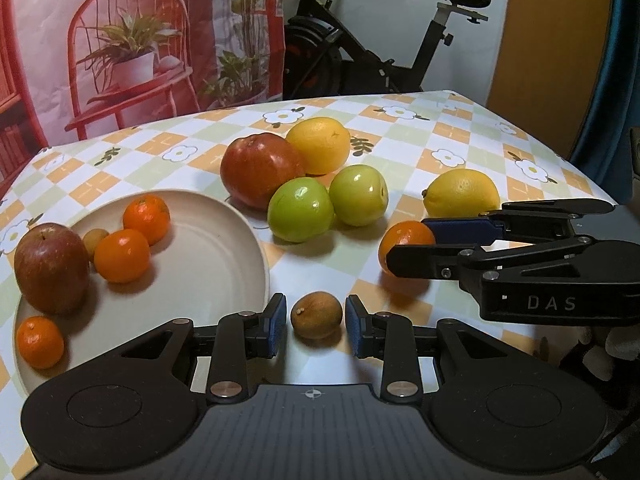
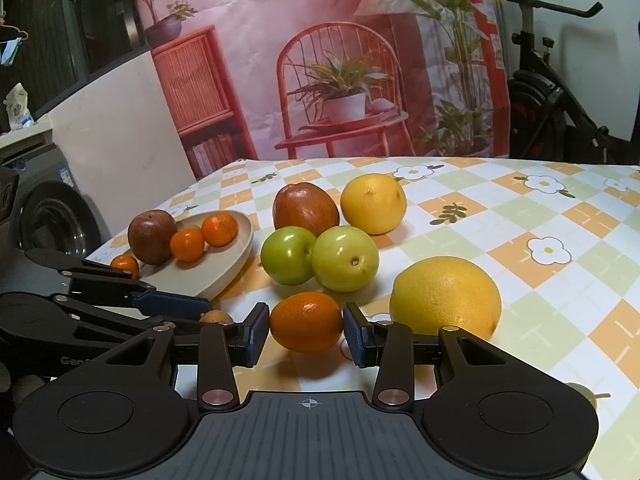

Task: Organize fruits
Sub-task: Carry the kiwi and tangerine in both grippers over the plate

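With my left gripper (image 1: 316, 326) I am bracketing a small round brown fruit (image 1: 316, 314) that is sitting on the checked, flower-printed tablecloth (image 1: 460, 136), just off the near edge of the shallow cream plate (image 1: 240, 220). The blue pads are standing close on either side of the fruit, with a thin sliver of cloth showing at each side, so they are not pressing on it. With my right gripper (image 2: 306, 334) I am clamping a small orange mandarin (image 2: 306, 322), with both pads flat against its sides. A shadow is falling on the cloth beneath it, and a large yellow citrus (image 2: 446, 300) is lying just beside it. The plate is carrying a dark red apple (image 1: 52, 268), three more small mandarins (image 1: 122, 256) and a second little brown fruit (image 1: 95, 240) tucked between the apple and the mandarins. Off the plate, in the middle of the table, a large red apple (image 1: 260, 172), a round yellow citrus (image 1: 320, 144) and two glossy green fruits (image 1: 300, 210) are crowding together and touching. The two grippers are working near each other, my left one close to the plate and my right one further out on the cloth.
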Demonstrator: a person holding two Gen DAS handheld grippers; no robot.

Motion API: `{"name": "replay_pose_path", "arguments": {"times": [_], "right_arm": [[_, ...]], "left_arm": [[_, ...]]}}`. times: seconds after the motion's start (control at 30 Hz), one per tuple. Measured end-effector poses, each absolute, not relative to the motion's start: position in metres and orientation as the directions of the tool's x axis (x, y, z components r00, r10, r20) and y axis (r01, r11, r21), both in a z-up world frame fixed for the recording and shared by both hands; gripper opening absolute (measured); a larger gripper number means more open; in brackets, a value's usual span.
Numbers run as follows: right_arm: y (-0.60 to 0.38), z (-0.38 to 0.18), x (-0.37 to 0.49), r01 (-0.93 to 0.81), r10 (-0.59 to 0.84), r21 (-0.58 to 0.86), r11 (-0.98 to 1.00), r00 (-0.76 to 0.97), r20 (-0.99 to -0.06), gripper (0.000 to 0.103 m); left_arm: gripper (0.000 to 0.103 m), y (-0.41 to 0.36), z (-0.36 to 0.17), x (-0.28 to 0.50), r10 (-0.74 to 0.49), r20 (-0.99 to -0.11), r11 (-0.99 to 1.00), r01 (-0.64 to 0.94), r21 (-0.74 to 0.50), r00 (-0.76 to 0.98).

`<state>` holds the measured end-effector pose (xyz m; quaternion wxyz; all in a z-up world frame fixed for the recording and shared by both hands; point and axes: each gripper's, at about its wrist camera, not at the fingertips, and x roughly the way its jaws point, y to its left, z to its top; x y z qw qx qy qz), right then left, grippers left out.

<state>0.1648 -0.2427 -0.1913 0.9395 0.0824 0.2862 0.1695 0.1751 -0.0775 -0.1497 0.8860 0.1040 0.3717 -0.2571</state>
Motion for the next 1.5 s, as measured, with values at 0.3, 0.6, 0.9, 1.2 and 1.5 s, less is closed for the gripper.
{"name": "replay_pose_path", "arguments": {"times": [0.3,0.6,0.9,1.2,1.5], "right_arm": [[-0.241,-0.192,0.167,-0.275,0.368,0.250,0.928,0.775,-0.513,0.037],[-0.240,-0.195,0.168,-0.278,0.367,0.243,0.929,0.771,-0.521,0.037],[-0.240,-0.195,0.169,-0.281,0.367,0.239,0.930,0.767,-0.526,0.037],[-0.239,-0.195,0.169,-0.285,0.368,0.234,0.929,0.763,-0.531,0.037],[-0.239,-0.196,0.169,-0.286,0.368,0.234,0.929,0.763,-0.532,0.037]], "left_arm": [[0.030,-0.072,-0.148,0.172,-0.378,-0.700,0.858,0.514,-0.018,0.606],[0.030,-0.073,-0.142,0.165,-0.406,-0.662,0.846,0.533,-0.012,0.630],[0.030,-0.071,-0.138,0.163,-0.407,-0.644,0.851,0.526,-0.009,0.648],[0.030,-0.070,-0.137,0.161,-0.408,-0.633,0.850,0.526,-0.001,0.658],[0.030,-0.061,-0.132,0.166,-0.386,-0.618,0.876,0.483,-0.012,0.685]]}}
